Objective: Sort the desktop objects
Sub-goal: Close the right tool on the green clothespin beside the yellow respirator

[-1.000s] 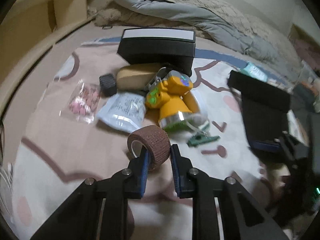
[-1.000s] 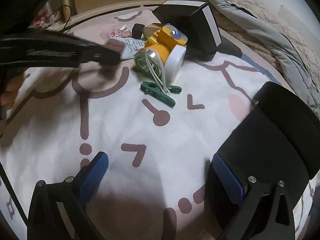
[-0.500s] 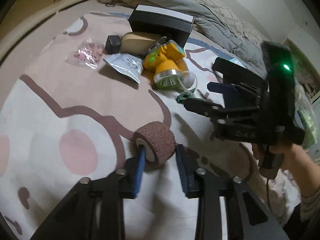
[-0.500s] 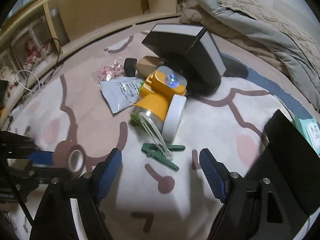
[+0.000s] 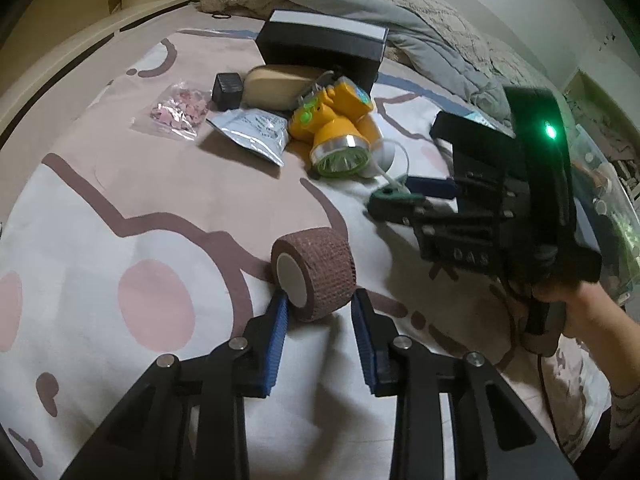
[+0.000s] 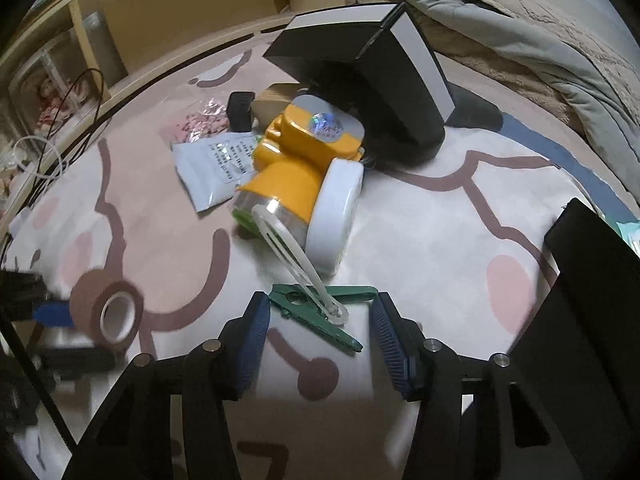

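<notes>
Now that the left gripper point(image 5: 318, 320) has spread its blue pads point(image 5: 276, 332) apart, the brown bandage roll point(image 5: 314, 274) lies free on the patterned blanket point(image 5: 120, 184), on its side with the white core facing the camera. A second ago the same roll was pinched between those pads above the clutter; half a second ago it was set down here, away from the pile, and the pads were only beginning to part. The near end of the roll sits between the open fingertips, with a gap showing at the right one; at the left one I cannot tell touching from just clear. I judge this placement done: the roll has its own spot well apart from the remaining heap.

The right gripper point(image 6: 320, 336) has meanwhile come in low over the green clothespin point(image 6: 320, 312), its fingers wide and straddling the pin without pressing it. A white strap point(image 6: 292, 256) from the yellow headlamp point(image 6: 304, 156) lies across the pin, so lifting it may drag the lamp.

Farther out, the white pouch point(image 6: 212, 168), the bag of pink pieces point(image 5: 176, 110), the small black block point(image 5: 228, 86), the tan case point(image 5: 276, 86) and the black box point(image 5: 324, 50) are unsorted, so most of the task remains.
</notes>
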A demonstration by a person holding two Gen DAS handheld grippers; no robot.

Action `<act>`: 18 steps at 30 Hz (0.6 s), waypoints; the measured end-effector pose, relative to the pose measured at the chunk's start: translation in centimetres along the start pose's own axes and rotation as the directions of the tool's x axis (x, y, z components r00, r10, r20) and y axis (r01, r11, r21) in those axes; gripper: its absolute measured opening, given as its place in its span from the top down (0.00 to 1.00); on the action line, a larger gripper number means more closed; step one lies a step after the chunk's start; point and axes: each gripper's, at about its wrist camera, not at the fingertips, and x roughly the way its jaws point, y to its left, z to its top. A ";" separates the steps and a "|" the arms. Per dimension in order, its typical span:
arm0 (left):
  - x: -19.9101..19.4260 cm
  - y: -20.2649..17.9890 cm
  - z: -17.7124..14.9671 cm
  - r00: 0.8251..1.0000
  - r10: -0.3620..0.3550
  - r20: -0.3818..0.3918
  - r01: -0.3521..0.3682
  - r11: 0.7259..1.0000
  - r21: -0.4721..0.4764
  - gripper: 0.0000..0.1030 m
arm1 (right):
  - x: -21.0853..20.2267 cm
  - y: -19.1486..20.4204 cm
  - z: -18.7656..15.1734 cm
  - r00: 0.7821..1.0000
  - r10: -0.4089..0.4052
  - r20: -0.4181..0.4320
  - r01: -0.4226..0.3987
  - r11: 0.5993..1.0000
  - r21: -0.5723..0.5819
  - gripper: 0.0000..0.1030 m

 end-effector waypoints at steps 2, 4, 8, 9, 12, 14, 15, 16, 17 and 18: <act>-0.2 0.0 0.1 1.000 -0.003 0.006 0.003 1.000 -0.004 0.71 | -0.4 0.0 -0.4 1.000 0.007 0.001 -0.007 1.000 -0.004 0.48; -0.3 -0.2 0.2 1.000 -0.007 0.009 0.007 1.000 -0.005 0.72 | -1.0 -0.1 -0.7 1.000 0.019 0.003 -0.019 1.000 0.000 0.48; -0.4 -1.1 0.2 1.000 0.000 0.007 0.000 1.000 0.019 0.72 | -2.1 -0.2 -1.2 0.999 0.040 0.011 -0.041 0.999 0.021 0.48; -0.5 -1.2 0.1 1.000 0.007 0.010 -0.007 1.000 0.030 0.72 | -2.4 -0.2 -1.4 0.999 0.046 0.011 -0.046 0.999 0.024 0.48; -0.8 -1.8 0.1 0.999 0.044 0.023 -0.046 0.996 0.070 0.72 | -3.1 -0.2 -1.7 0.998 0.057 0.018 -0.057 0.998 0.029 0.48; -0.9 -1.9 0.3 0.996 0.075 0.047 -0.079 0.994 0.077 0.72 | -3.7 -0.4 -2.0 0.997 0.072 0.025 -0.074 0.996 0.047 0.48; -0.9 -1.9 0.5 0.995 0.083 0.051 -0.086 0.993 0.077 0.72 | -3.9 -0.5 -2.1 0.997 0.075 0.028 -0.076 0.996 0.052 0.48; -0.9 -1.9 0.6 0.995 0.084 0.053 -0.088 0.993 0.077 0.72 | -4.1 -0.6 -2.2 0.997 0.077 0.030 -0.079 0.995 0.058 0.48; -0.8 -2.0 0.7 0.995 0.086 0.057 -0.091 0.993 0.079 0.72 | -4.2 -0.7 -2.2 0.996 0.079 0.032 -0.081 0.995 0.062 0.48; -0.7 -2.1 0.8 0.994 0.090 0.061 -0.095 0.992 0.082 0.72 | -4.3 -0.7 -2.2 0.996 0.080 0.034 -0.082 0.994 0.069 0.48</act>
